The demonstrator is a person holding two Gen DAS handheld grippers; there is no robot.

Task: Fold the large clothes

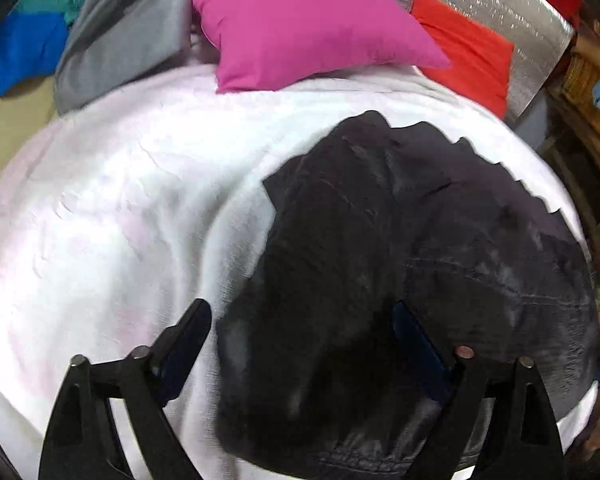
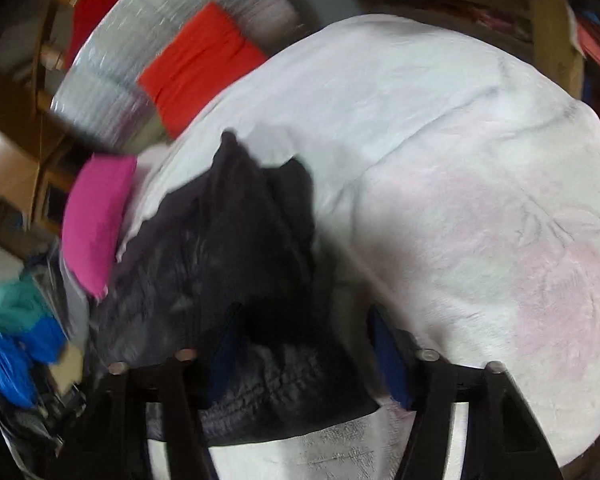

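No text, label, brand, number or sign could be read in either wrist view. The dark garment (image 1: 400,260), the white blanket (image 1: 120,200) and the pink cushion (image 1: 300,24) bore no legible marks, and motion blur smeared the cluttered background at the edges of both views.

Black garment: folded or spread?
Not spread: black garment lies bunched and doubled over on the white blanket, edges uneven. Neat fold: cannot tell.
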